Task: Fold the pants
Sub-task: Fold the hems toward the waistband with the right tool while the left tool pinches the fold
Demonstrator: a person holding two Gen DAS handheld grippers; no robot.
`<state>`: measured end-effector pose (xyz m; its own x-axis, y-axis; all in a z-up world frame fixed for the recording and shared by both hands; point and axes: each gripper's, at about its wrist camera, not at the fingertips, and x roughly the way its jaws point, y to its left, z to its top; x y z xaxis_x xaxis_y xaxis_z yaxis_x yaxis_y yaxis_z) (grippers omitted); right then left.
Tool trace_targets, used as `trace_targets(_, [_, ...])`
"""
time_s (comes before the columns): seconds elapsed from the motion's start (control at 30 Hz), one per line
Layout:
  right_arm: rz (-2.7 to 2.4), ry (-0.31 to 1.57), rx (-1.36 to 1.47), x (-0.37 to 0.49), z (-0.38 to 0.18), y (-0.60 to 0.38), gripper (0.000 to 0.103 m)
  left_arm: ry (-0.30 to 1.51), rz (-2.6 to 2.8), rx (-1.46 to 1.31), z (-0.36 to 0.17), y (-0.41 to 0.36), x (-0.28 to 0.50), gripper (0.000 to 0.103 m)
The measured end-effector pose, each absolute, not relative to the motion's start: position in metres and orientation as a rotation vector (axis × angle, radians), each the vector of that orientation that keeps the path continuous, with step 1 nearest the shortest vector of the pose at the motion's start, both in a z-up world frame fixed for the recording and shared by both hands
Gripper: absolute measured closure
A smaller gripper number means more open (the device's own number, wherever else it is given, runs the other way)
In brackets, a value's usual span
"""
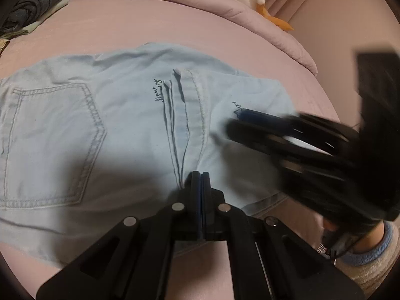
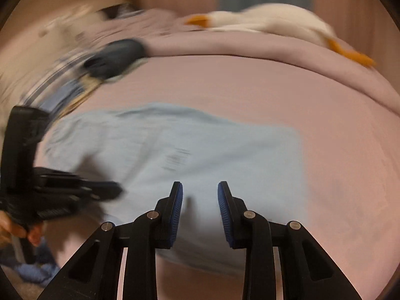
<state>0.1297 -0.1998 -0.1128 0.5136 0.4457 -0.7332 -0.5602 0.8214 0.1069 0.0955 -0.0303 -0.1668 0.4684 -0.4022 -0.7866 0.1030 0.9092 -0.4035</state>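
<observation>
Light-blue denim pants [image 1: 112,125] lie folded on the pink bed, with a back pocket [image 1: 50,145] at the left and a stack of seam edges running down the middle. In the left wrist view my left gripper [image 1: 200,175] is shut just over the near end of those seams, and I see no cloth between its pads. My right gripper [image 1: 233,122] comes in blurred from the right, over the pants' right part. The right wrist view shows the right gripper [image 2: 200,185] open above the pants [image 2: 200,150], nothing between its fingers. The left gripper [image 2: 117,190] shows at the left.
A rolled pink duvet [image 1: 225,7] lines the far side of the bed. A white plush goose [image 2: 270,20] with orange feet lies on it. Dark folded clothes [image 1: 37,0] sit at the far left. A hand in a blue cuff [image 1: 370,245] holds the right gripper.
</observation>
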Motion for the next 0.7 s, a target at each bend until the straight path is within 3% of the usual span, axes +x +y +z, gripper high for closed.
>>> trace_targets(0.03, [0.647, 0.844, -0.167, 0.133, -0.115, -0.186, 0.071, 1.04, -0.319, -0.309, -0.164, -0.036, 0.097, 0.101])
trace_targets(0.1, [0.703, 0.867, -0.23, 0.146, -0.122, -0.153, 0.082, 1.036, -0.321, -0.31, -0.162, -0.036, 0.096, 0.101])
trace_targets(0.33, [0.765, 0.95, -0.337, 0.182, -0.142, -0.088, 0.084, 1.047, -0.338, -0.373, -0.167, -0.024, 0.095, 0.099])
trace_targets(0.47, [0.826, 0.931, -0.176, 0.192, -0.124, -0.098, 0.084, 1.045, -0.35, -0.381, -0.167, -0.014, 0.086, 0.099])
trace_targets(0.7, [0.69, 0.907, -0.132, 0.174, -0.108, -0.16, 0.084, 1.039, -0.352, -0.384, -0.169, -0.017, 0.092, 0.099])
